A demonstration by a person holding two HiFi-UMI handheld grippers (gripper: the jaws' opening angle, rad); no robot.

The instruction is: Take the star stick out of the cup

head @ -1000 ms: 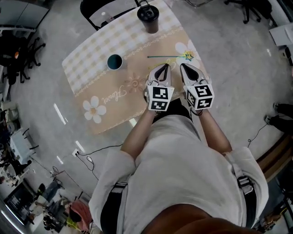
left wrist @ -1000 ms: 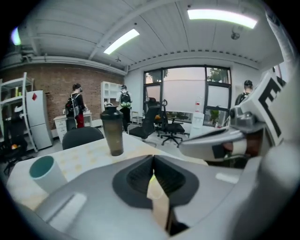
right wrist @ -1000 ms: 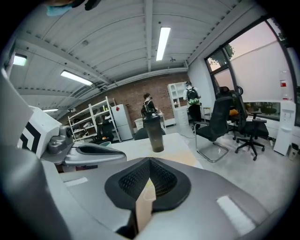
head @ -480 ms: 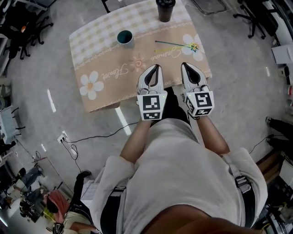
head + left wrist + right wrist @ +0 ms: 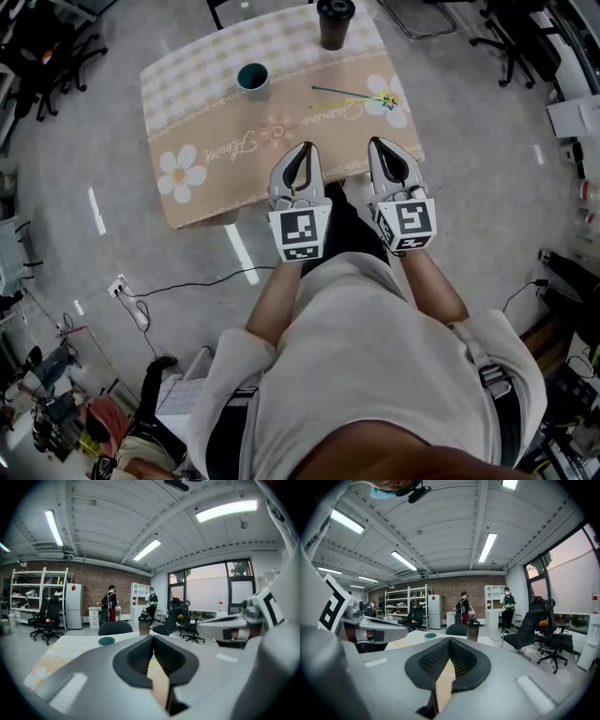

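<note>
1. While both grippers sit side by side at the centre of the head view, over the near edge of the table (image 5: 202, 112), neither touches any item on it.
2. Left gripper (image 5: 303, 148): jaws fully closed, pads meeting, nothing between them. The left gripper view shows the same.
3. Right gripper (image 5: 377, 143): jaws fully closed, pads meeting, nothing held.
4. Star stick (image 5: 349, 93): lies flat on the tablecloth in the upper centre-right of the head view, outside the cup, with its star end toward the right.
5. Cup (image 5: 251, 76): teal, upright, upper centre-left, well apart from the star stick.
6. Dark tumbler (image 5: 335, 21): upright at the far table edge, top of the frame.
7. Both gripper views: the cup (image 5: 430, 636) and dark tumbler (image 5: 472, 630) appear beyond the closed jaws. People stand near shelving in the background.
</note>
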